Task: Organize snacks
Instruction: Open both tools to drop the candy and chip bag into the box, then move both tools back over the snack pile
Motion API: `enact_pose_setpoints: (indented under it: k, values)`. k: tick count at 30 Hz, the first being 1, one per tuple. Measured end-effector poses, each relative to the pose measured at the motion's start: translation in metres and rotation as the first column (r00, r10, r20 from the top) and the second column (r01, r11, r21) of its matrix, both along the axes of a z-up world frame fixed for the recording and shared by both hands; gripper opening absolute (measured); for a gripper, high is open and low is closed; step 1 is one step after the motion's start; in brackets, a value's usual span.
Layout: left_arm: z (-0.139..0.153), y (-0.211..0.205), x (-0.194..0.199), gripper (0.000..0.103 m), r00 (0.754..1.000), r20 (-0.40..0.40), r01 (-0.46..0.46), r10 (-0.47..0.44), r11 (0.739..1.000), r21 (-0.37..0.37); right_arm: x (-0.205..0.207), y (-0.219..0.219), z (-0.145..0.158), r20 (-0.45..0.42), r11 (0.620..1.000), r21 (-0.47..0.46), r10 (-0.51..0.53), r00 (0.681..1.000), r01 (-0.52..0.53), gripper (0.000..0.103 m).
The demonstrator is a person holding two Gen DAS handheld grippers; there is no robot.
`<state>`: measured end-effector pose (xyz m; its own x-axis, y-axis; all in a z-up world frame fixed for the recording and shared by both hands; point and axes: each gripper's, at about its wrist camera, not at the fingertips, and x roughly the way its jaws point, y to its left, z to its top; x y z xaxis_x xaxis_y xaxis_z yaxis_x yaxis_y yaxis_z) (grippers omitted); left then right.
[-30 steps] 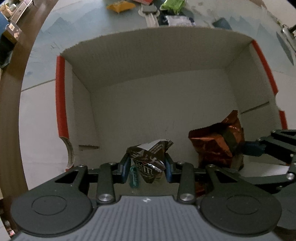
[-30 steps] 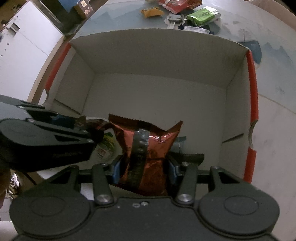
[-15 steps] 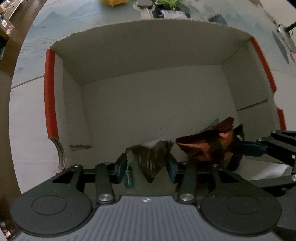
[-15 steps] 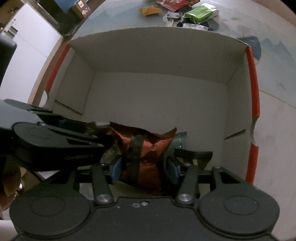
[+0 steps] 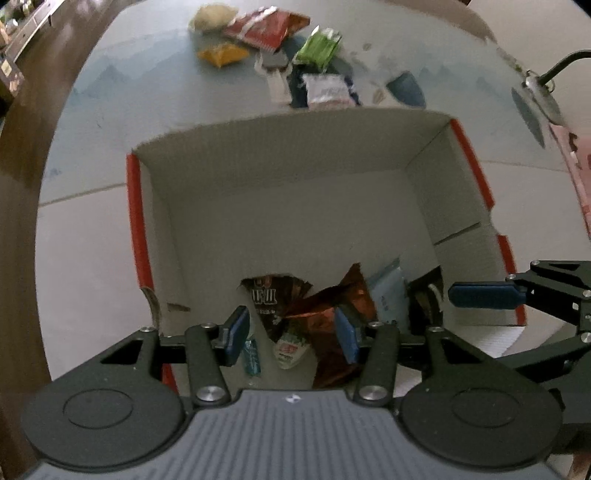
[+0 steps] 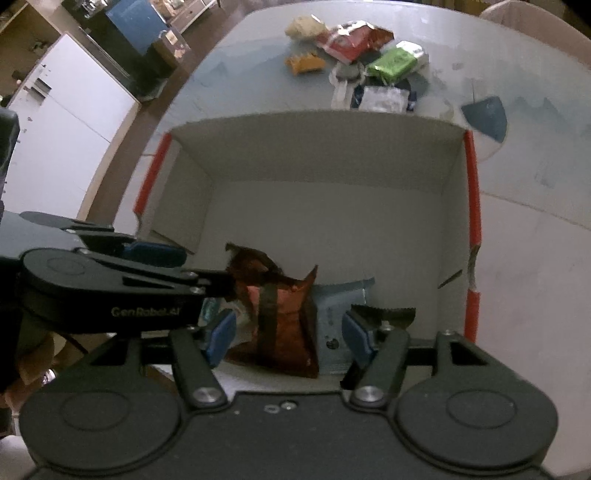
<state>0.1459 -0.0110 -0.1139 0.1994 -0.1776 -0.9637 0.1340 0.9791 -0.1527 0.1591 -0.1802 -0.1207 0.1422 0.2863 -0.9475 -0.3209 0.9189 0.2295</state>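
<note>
A white cardboard box (image 5: 295, 206) with red edges stands on the table, also in the right wrist view (image 6: 332, 206). Inside near the front lie a brown M&M's packet (image 5: 273, 299), a copper-red foil bag (image 5: 325, 314) (image 6: 284, 314), a pale blue packet (image 5: 386, 291) (image 6: 340, 317) and a small white sachet (image 5: 290, 347). My left gripper (image 5: 291, 334) is open above the packets and holds nothing. My right gripper (image 6: 288, 332) is open above the copper bag and holds nothing. The right gripper shows at the right edge of the left wrist view (image 5: 517, 295).
Loose snacks lie on the table beyond the box: a red bag (image 5: 266, 27) (image 6: 351, 38), a green packet (image 5: 319, 50) (image 6: 395, 62), an orange packet (image 5: 221, 53) (image 6: 304, 62), a white packet (image 5: 327, 90) (image 6: 382, 98) and a pale bun (image 5: 212, 16). White cabinets (image 6: 66, 122) stand at left.
Both grippers opened and let go: the M&M's packet and the copper bag now lie in the box. Both grippers pulled back and up, so more of the table shows.
</note>
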Motion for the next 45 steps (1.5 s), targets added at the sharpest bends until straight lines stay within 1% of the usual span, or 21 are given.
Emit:
enact_pose_setpoints:
  k: [7,8,9,11,15,16,18,20,24,26,29,33,36,38,40,45]
  values:
    - [0.031,0.005,-0.005,0.05,0.997,0.075,-0.001,0.001,1.0,0.0,-0.004,0.002,0.033,0.061,1.0,0.025,0.004,0.998,-0.005,0.064]
    - [0.037,0.006,-0.005,0.052,0.996,0.087,-0.001,0.001,1.0,0.001,-0.003,0.001,0.038,0.07,1.0,0.029,0.006,0.998,-0.008,0.065]
    - [0.044,0.008,-0.005,0.056,0.995,0.102,0.0,0.0,1.0,0.002,-0.002,0.001,0.043,0.08,0.999,0.034,0.006,0.997,-0.009,0.066]
    - [0.055,0.009,-0.004,0.058,0.991,0.131,-0.003,0.002,1.0,0.009,0.001,-0.001,0.053,0.106,0.999,0.041,0.0,0.994,-0.004,0.074]
    - [0.076,0.012,0.005,0.059,0.985,0.174,-0.008,0.005,1.0,0.015,0.01,-0.004,0.071,0.143,0.998,0.055,-0.013,0.99,0.005,0.077]
    - [0.081,0.013,0.008,0.061,0.983,0.185,-0.011,0.008,1.0,0.017,0.014,-0.005,0.075,0.152,0.998,0.058,-0.013,0.988,0.005,0.079]
    - [0.09,0.014,0.016,0.069,0.978,0.208,-0.021,0.017,1.0,0.021,0.021,-0.008,0.083,0.169,0.998,0.06,-0.013,0.986,0.003,0.08]
    - [0.094,0.013,0.024,0.069,0.974,0.225,-0.035,0.027,0.999,0.029,0.03,-0.01,0.088,0.181,0.998,0.058,-0.017,0.983,0.006,0.084]
    - [0.099,0.013,0.045,0.069,0.972,0.231,-0.059,0.05,0.998,0.035,0.054,-0.016,0.093,0.184,0.998,0.057,-0.024,0.983,0.013,0.086]
    - [0.102,0.013,0.057,0.069,0.971,0.232,-0.073,0.062,0.997,0.04,0.067,-0.019,0.095,0.183,0.998,0.055,-0.024,0.983,0.014,0.091]
    - [0.104,0.014,0.076,0.07,0.966,0.245,-0.095,0.082,0.994,0.044,0.088,-0.024,0.097,0.195,0.998,0.053,-0.028,0.98,0.018,0.095]
    - [0.107,0.018,0.105,0.076,0.953,0.278,-0.137,0.119,0.99,0.044,0.122,-0.029,0.097,0.196,0.999,0.049,-0.027,0.98,0.018,0.097]
    - [0.106,0.022,0.131,0.078,0.947,0.284,-0.17,0.151,0.984,0.043,0.146,-0.03,0.093,0.189,0.999,0.04,-0.028,0.982,0.02,0.098]
    - [0.103,0.026,0.151,0.079,0.947,0.271,-0.195,0.173,0.979,0.057,0.161,-0.031,0.088,0.174,0.999,0.041,-0.027,0.984,0.021,0.099]
    - [0.097,0.03,0.171,0.079,0.951,0.241,-0.214,0.195,0.975,0.054,0.177,-0.031,0.08,0.161,0.999,0.034,-0.026,0.987,0.021,0.099]
    - [0.074,0.038,0.214,0.079,0.953,0.177,-0.261,0.247,0.964,0.06,0.21,-0.031,0.057,0.117,1.0,0.023,-0.02,0.993,0.017,0.099]
